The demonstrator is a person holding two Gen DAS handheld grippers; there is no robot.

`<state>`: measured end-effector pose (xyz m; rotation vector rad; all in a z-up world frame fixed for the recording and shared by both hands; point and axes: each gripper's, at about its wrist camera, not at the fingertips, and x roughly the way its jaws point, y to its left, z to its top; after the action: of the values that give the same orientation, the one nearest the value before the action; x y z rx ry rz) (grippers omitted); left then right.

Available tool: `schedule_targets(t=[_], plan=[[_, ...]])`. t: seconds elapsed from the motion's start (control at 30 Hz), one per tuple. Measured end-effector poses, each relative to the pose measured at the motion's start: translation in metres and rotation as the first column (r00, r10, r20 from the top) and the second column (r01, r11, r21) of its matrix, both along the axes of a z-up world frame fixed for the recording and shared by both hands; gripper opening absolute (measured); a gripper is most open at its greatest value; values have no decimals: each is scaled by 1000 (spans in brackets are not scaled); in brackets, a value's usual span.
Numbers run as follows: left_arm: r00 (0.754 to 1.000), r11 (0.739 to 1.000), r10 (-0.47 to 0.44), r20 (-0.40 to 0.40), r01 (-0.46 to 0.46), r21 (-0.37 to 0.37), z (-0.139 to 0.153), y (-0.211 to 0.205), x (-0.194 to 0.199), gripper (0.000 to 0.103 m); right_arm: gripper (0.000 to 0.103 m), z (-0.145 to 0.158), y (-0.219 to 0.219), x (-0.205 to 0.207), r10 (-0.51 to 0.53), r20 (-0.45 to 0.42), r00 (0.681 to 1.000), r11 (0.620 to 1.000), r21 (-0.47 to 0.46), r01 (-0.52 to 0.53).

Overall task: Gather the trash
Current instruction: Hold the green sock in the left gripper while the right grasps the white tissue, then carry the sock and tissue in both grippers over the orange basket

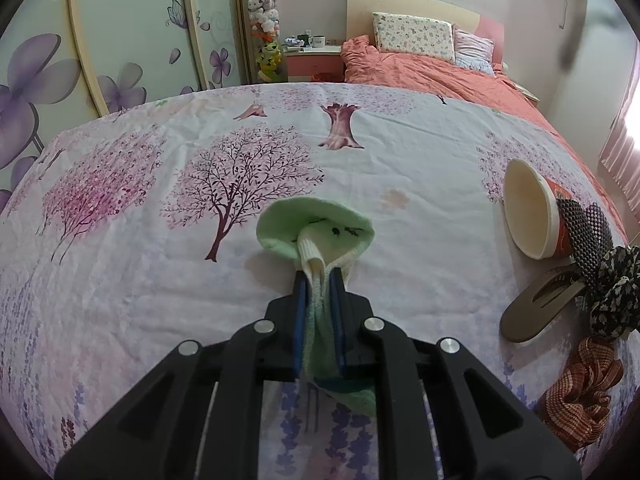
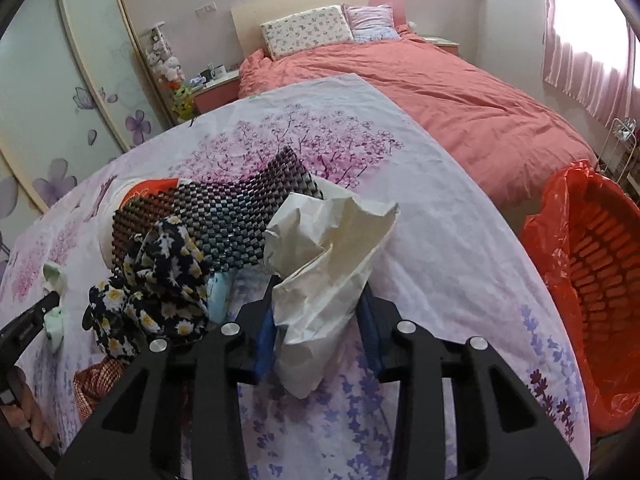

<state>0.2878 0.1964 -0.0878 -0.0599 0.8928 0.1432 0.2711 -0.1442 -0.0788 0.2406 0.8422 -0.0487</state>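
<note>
While no writing reads clearly, the left gripper (image 1: 319, 280) pinches a green sock (image 1: 316, 228); the right gripper (image 2: 320, 300) clasps crumpled paper (image 2: 328, 248), partly hiding a mesh mat (image 2: 232, 216)

A surface draped in a white sheet (image 1: 160, 300) printed with pink blossom trees and lavender carries the things; on it lie a tipped paper cup (image 1: 528, 216), a checkered mesh mat (image 2: 228, 216), a beige shoe insole (image 1: 536, 304), a daisy-print black cloth (image 2: 156, 292) and an orange woven cloth (image 1: 576, 396).
</note>
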Motion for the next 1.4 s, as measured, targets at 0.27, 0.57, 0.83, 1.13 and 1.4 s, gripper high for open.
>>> schedule_targets(t=[0.27, 0.57, 0.83, 1.13, 1.4], plan=[[1000, 1000, 1, 3, -1, -10, 0, 3, -1, 14, 36, 1, -2, -3, -2, 0, 1000, 1000, 6, 2], [999, 995, -22, 27, 24, -92, 9, 3, -12, 11, 32, 21, -22, -29, 8, 77, 997, 999, 37, -11], [994, 994, -65, 88, 72, -79, 40, -22, -31, 11, 32, 42, -46, -58, -4, 149, 989, 999, 43, -3], [972, 978, -165, 165, 183, -102, 87, -73, -51, 11, 32, 68, -68, -87, -18, 231, 973, 999, 54, 6], [932, 937, -297, 207, 326, -125, 111, -141, -71, 11, 32, 85, -91, -112, -49, 294, 955, 998, 46, 37]])
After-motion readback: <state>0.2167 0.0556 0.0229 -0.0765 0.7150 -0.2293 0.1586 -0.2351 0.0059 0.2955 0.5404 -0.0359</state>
